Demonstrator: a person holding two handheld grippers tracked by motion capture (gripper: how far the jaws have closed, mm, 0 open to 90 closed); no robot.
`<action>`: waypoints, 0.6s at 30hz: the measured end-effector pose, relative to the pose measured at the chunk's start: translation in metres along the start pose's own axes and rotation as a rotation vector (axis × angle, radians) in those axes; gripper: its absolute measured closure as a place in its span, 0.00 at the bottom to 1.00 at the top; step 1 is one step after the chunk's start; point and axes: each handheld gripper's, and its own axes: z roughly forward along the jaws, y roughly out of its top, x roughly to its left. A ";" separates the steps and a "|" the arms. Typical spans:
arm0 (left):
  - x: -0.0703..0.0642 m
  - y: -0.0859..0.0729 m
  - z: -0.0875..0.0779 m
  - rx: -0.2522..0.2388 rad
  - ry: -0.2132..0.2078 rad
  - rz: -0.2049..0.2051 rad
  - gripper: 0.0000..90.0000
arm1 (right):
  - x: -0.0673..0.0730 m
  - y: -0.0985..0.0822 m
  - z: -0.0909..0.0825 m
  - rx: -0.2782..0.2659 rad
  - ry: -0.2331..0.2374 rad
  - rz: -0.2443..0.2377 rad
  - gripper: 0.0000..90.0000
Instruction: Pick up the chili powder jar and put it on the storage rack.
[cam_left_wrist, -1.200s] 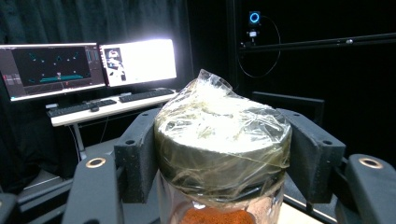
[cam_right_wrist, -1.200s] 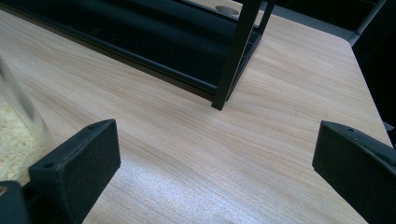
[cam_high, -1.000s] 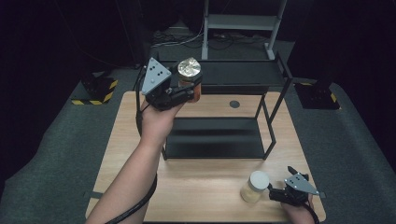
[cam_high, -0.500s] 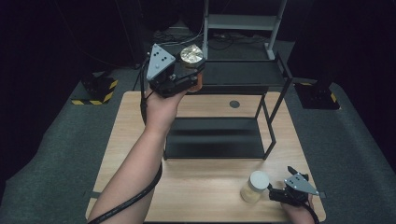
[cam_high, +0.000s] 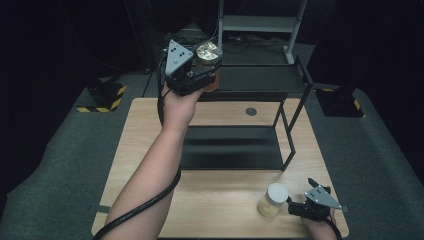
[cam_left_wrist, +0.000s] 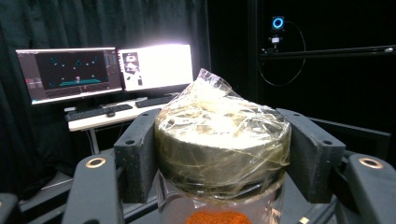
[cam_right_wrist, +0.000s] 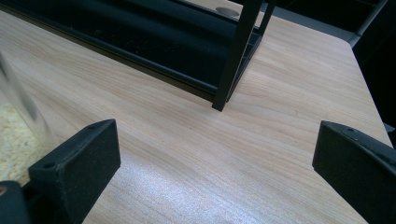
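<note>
We have the left claw (cam_high: 206, 75) clamped on a clear jar (cam_high: 209, 62) whose lid is wrapped in crinkled film; in the left gripper view both pads press the lid's sides (cam_left_wrist: 224, 140), and orange-red powder (cam_left_wrist: 217, 218) shows at the bottom of the glass. The jar is carried in the air at the far edge of the bench (cam_high: 150, 150), level with the top shelf of the black rack (cam_high: 260, 80), which stands along the far side.

Our right claw (cam_high: 300, 206) rests near the near right corner of the bench with its jaws wide apart and nothing between them. A second jar with a white lid (cam_high: 273, 199) and pale contents stands just beside it, towards the middle of the near edge.

Risks as we judge them:
- The pads bear on the wrapped lid, not the glass. The film looks slippery, so the jar could slide or turn in the grip if we tilt or jerk it.
- If the lid is loose, the jar body could drop away and spill powder over rack and bench.
- The rack's edge and uprights are close to the jar; coming in too low could knock the glass against the shelf edge.
- Letting go before the base sits flat could tip it off the shelf.
</note>
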 end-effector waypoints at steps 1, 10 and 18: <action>0.000 0.000 0.002 0.001 0.003 0.002 0.39 | 0.000 0.000 0.000 0.000 0.001 -0.001 0.00; 0.003 -0.005 0.012 0.000 0.017 -0.030 0.39 | 0.000 0.000 0.000 -0.003 0.003 -0.004 0.00; 0.004 -0.009 0.018 0.013 0.023 -0.043 0.39 | 0.001 0.000 0.000 -0.003 0.002 -0.015 0.00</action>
